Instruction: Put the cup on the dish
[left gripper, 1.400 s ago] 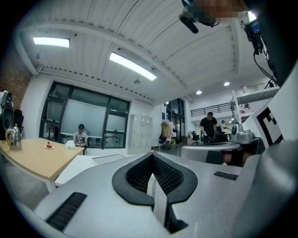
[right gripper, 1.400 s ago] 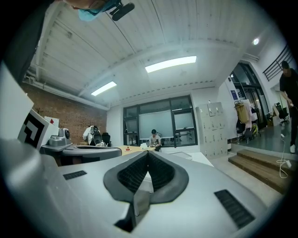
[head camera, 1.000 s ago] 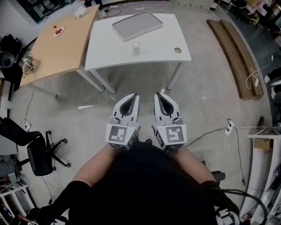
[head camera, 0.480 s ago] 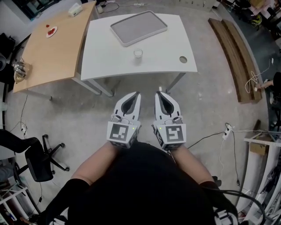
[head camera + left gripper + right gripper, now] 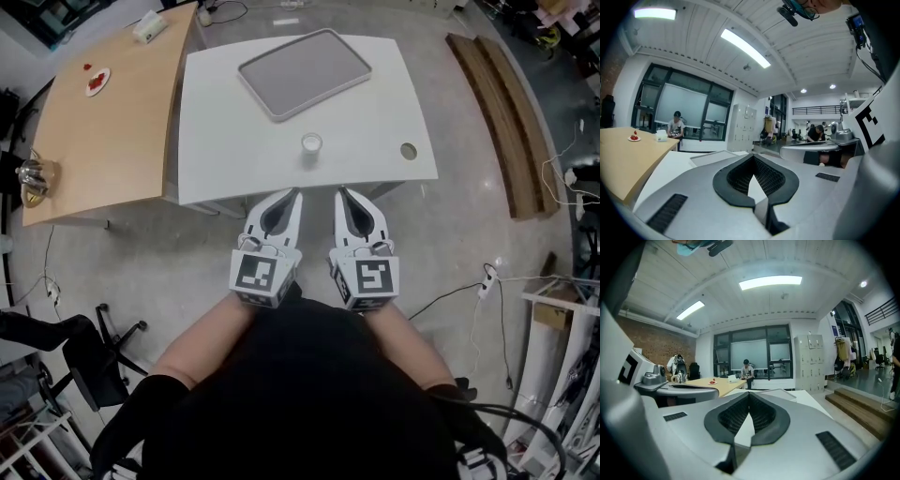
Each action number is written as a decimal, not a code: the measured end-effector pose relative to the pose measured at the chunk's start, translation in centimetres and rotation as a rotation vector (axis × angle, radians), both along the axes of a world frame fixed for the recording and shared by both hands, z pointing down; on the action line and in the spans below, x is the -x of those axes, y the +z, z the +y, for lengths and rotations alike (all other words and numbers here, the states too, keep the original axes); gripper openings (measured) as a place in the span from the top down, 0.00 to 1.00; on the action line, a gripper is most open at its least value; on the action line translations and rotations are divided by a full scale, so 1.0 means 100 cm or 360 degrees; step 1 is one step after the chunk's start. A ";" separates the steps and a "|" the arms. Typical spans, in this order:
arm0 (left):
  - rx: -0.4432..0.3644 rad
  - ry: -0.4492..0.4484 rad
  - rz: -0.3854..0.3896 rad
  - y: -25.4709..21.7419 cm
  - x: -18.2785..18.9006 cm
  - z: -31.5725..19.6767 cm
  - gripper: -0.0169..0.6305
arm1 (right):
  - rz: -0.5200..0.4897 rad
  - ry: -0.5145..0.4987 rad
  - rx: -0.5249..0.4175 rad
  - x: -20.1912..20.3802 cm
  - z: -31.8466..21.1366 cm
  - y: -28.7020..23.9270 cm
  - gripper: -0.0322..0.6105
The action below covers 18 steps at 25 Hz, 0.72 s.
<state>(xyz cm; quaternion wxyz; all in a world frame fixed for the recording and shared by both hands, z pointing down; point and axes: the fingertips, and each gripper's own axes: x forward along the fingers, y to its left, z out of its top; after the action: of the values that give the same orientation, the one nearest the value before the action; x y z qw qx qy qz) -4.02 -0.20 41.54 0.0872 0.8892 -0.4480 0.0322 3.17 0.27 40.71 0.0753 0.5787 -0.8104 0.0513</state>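
A small white cup [image 5: 311,143] stands upright on the white table [image 5: 216,141], near its front edge. Behind it lies the dish, a grey rectangular tray [image 5: 305,72], with nothing on it. My left gripper [image 5: 293,193] and right gripper [image 5: 340,193] are side by side at the table's front edge, short of the cup, both shut and holding nothing. In the left gripper view the shut left gripper [image 5: 753,157] hides the cup, and the tray [image 5: 717,156] shows to the left. The right gripper view shows the shut right gripper [image 5: 749,393] pointing over the table.
A wooden table [image 5: 103,131] adjoins on the left, bearing a small plate [image 5: 97,80], a tissue box [image 5: 147,25] and a metal pot [image 5: 33,175]. An office chair [image 5: 84,352] stands at lower left. Wooden planks [image 5: 502,103] and cables lie on the floor at right.
I have moved toward the white table with both grippers. Their tips, first over bare floor, now reach the table's front edge. Both stay shut.
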 end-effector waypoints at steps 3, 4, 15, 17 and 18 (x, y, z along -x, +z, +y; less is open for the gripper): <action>-0.0018 0.0040 0.0001 -0.004 0.008 -0.024 0.96 | 0.0013 0.0031 0.0011 0.007 -0.022 0.005 0.93; -0.0017 0.0048 0.0000 -0.004 0.010 -0.030 0.96 | 0.0015 0.0039 0.0014 0.007 -0.028 0.006 0.93; 0.0060 -0.0011 -0.0025 0.017 0.003 -0.088 0.96 | 0.0019 0.0000 0.0061 0.000 -0.091 0.023 0.93; 0.0070 -0.0067 -0.0052 0.019 0.001 -0.100 0.96 | 0.0021 -0.0022 0.0091 -0.004 -0.105 0.023 0.93; 0.0078 -0.0083 -0.0066 0.021 -0.002 -0.106 0.96 | 0.0021 -0.0032 0.0111 -0.007 -0.111 0.022 0.93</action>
<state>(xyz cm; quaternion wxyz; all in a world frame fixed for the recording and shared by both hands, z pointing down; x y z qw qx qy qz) -3.85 -10.75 43.63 0.1004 0.8739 -0.4719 0.0594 3.84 -10.82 42.95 0.1013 0.5679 -0.8134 0.0750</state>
